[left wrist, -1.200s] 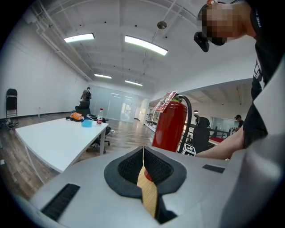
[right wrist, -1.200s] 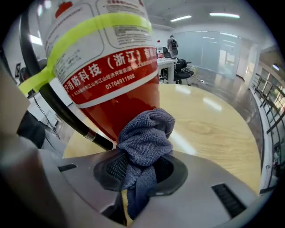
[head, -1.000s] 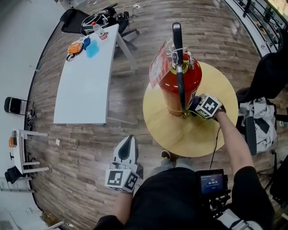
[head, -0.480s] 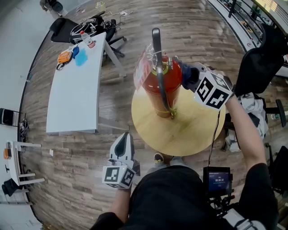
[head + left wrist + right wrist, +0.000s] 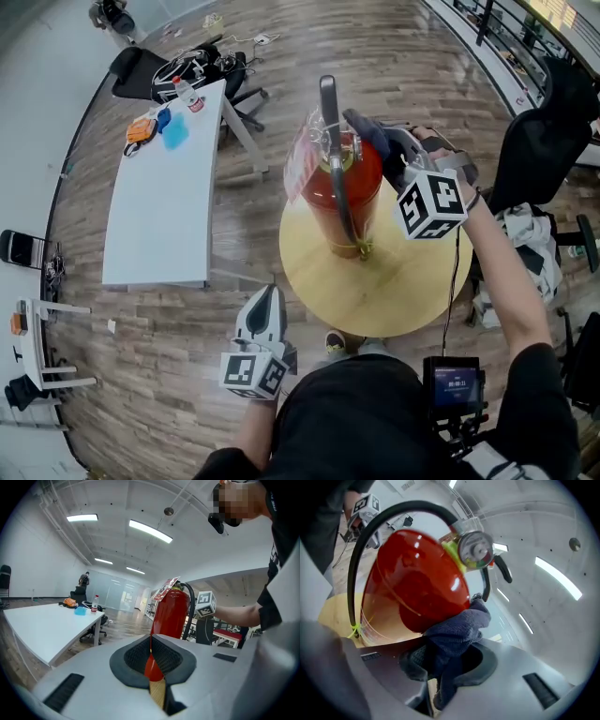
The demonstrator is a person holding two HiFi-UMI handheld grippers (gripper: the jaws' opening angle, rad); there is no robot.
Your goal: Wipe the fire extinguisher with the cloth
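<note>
Head view looks down on a wood-plank floor (image 5: 178,375), where a round wooden table (image 5: 403,291) carries the red fire extinguisher (image 5: 361,183), upright toward its far left edge. A long white table (image 5: 159,197) stands well apart to the left, with a bottle (image 5: 185,92) and small items at its far end. Left gripper view adds what the head view lacks: a white ceiling with light strips (image 5: 150,531) over the open office. Right gripper view alone shows the pressure gauge (image 5: 474,550) at the cylinder's neck, and it brings the black hose (image 5: 358,569) close as it curves down the side. The left tool (image 5: 266,309) hangs low beside the person's body, away from the round table, its jaws together but for a thin slit, with nothing between them. The right tool (image 5: 392,155) is clamped on the dark blue-grey cloth (image 5: 457,627), which bunches out of the jaws and presses against the extinguisher's upper shoulder, just below the valve.
</note>
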